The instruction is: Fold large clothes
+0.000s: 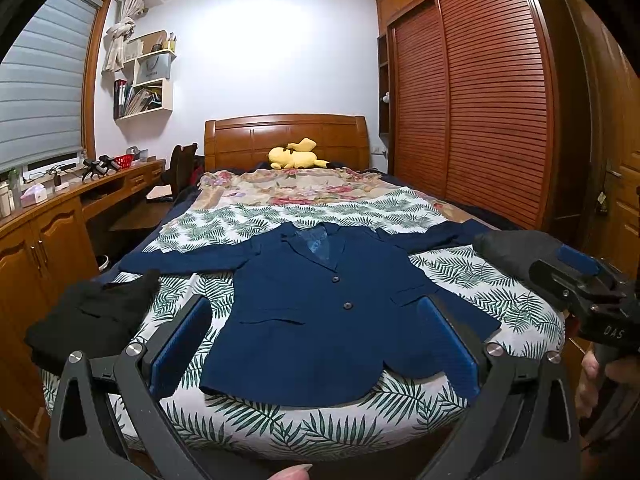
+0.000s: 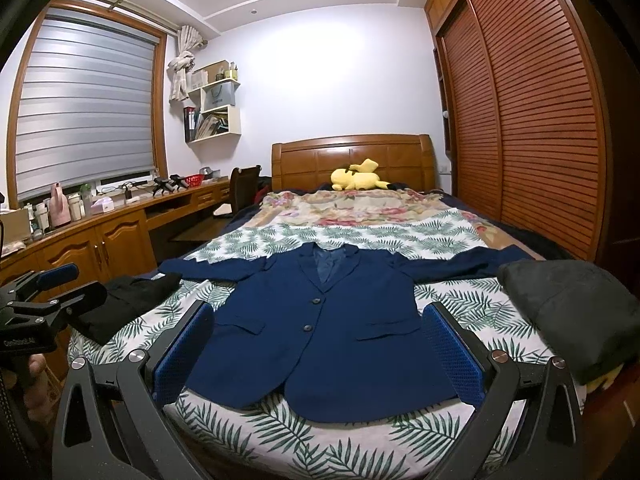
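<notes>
A navy blue blazer lies flat and face up on the leaf-print sheet at the foot of the bed, buttoned, sleeves spread to both sides. It also shows in the right wrist view. My left gripper is open and empty, held above the bed's near edge, its blue pads either side of the blazer's hem. My right gripper is open and empty too, held the same way. Each gripper shows at the edge of the other's view: the right one and the left one.
A black folded garment lies at the bed's left corner and a dark grey one at the right. A yellow plush toy lies by the headboard. A wooden desk runs along the left and a slatted wardrobe along the right.
</notes>
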Motion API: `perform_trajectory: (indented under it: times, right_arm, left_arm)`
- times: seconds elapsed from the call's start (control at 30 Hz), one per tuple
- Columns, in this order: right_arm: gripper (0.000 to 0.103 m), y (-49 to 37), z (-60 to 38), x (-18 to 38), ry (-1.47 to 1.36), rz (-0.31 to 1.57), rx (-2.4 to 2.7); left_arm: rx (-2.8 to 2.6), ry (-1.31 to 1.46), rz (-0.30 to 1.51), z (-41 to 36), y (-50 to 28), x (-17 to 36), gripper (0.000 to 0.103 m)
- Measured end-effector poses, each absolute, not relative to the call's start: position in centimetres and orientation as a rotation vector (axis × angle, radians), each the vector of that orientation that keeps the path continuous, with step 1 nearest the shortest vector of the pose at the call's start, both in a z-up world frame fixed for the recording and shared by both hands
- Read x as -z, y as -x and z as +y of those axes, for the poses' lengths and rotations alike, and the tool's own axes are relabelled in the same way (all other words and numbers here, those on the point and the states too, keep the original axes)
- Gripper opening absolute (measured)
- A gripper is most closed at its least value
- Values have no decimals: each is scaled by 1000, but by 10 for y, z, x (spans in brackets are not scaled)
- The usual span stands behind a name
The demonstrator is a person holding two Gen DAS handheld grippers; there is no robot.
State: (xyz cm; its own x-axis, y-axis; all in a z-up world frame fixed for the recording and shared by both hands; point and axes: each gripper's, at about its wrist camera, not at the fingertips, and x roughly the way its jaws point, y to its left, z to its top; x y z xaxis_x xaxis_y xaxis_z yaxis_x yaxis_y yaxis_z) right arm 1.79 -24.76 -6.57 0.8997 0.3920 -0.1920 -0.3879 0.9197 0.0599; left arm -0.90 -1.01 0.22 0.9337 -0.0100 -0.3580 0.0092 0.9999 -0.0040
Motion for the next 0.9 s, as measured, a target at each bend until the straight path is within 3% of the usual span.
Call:
perform_trajectory:
  times: [0.9]
  right_arm:
    - [103, -18, -246, 66, -22, 202, -409]
  left_arm:
    - [11, 3, 361, -11, 11, -6, 103]
